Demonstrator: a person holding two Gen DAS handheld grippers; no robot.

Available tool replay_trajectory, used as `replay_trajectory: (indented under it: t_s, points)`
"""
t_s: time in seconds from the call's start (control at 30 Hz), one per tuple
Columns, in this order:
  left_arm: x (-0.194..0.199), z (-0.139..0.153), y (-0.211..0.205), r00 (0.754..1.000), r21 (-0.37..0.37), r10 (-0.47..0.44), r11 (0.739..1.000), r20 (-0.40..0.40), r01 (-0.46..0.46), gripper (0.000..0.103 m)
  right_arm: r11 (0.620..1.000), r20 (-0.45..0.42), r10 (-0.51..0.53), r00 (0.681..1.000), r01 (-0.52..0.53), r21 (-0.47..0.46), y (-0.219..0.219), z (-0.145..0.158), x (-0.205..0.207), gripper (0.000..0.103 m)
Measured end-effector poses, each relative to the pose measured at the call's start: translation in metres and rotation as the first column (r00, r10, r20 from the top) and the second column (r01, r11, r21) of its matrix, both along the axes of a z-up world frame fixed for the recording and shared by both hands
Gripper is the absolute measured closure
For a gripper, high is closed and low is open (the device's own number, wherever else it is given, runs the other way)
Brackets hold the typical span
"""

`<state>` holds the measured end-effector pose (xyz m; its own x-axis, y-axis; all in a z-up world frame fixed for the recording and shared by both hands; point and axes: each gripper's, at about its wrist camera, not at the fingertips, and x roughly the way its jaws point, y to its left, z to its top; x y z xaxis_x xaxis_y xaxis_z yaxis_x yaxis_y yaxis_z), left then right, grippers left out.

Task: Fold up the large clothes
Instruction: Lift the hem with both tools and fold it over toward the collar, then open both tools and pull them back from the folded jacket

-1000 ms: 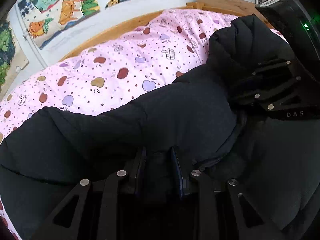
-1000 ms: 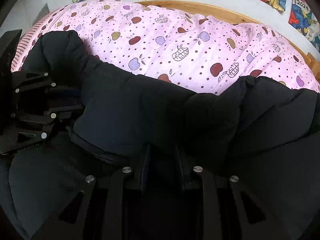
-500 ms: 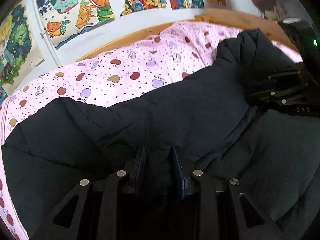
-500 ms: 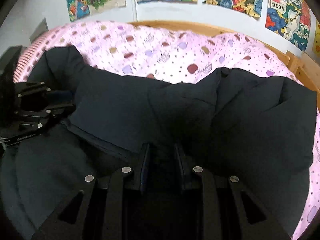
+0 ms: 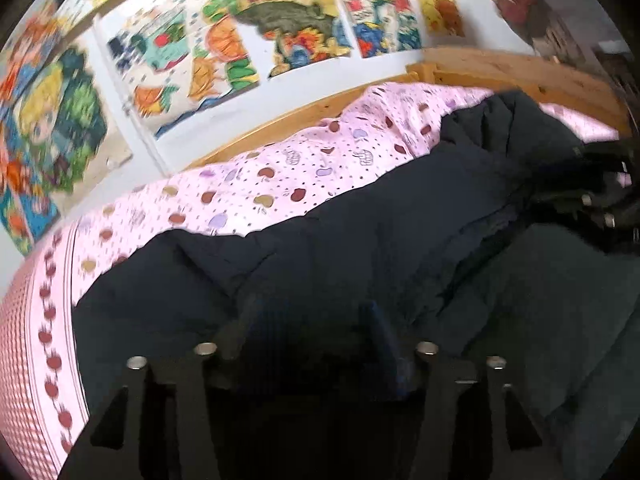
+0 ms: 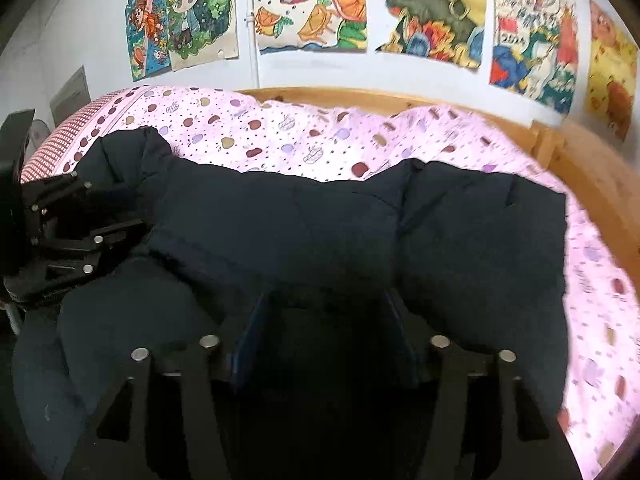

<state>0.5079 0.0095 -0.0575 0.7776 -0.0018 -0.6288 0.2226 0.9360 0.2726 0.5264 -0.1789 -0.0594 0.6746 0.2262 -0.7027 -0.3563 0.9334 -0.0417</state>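
Padding of a dark puffer jacket (image 5: 360, 240) fills the lower half of the left wrist view, lying on a pink apple-print bedsheet (image 5: 248, 188) that runs from 9 o'clock up toward 1 o'clock. The left gripper (image 5: 312, 320) sits at 6 o'clock, jaws spread wide, with jacket fabric lying between them. At 3 o'clock the other tool shows blurred against the jacket. From the right wrist, the jacket (image 6: 320, 224) spreads across the middle, sheet (image 6: 280, 132) behind it at 12 o'clock beneath wall posters (image 6: 312, 4). The right gripper (image 6: 324, 320) at 6 o'clock also stands spread over the fabric.
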Motion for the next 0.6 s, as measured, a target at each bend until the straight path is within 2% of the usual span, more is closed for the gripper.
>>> replay_trajectory:
  t_s: [0.07,0.13,0.2,0.27,0.43,0.6]
  points:
    - [-0.001,0.006,0.006,1.0,-0.055,0.01,0.998,-0.016,-0.011,0.038,0.999,-0.013,-0.04,0.999,0.041,0.034,-0.007,0.009,-0.005,0.049]
    - [-0.006,0.01,0.011,0.999,-0.087,0.024,0.996,-0.025,-0.026,0.034,0.996,-0.023,-0.055,0.998,0.056,0.073,-0.011,0.016,-0.009,0.043]
    - [-0.011,0.016,0.014,0.999,-0.126,0.036,0.991,-0.029,-0.04,0.03,0.995,0.003,-0.062,0.998,0.062,0.084,-0.012,0.027,-0.017,0.036]
    - [-0.016,0.024,0.017,0.999,-0.167,0.043,0.985,-0.028,-0.047,0.021,0.995,0.028,-0.056,0.998,0.053,0.081,-0.01,0.035,-0.023,0.034]
    - [-0.044,0.054,0.019,0.998,-0.226,0.056,0.973,0.032,-0.048,0.007,0.997,0.085,-0.046,0.995,0.041,0.059,-0.008,0.058,-0.046,0.024]
    - [-0.074,0.076,0.019,0.995,-0.275,0.077,0.96,0.066,-0.056,0.002,0.998,0.103,-0.022,0.994,0.016,0.057,-0.01,0.083,-0.072,0.016]
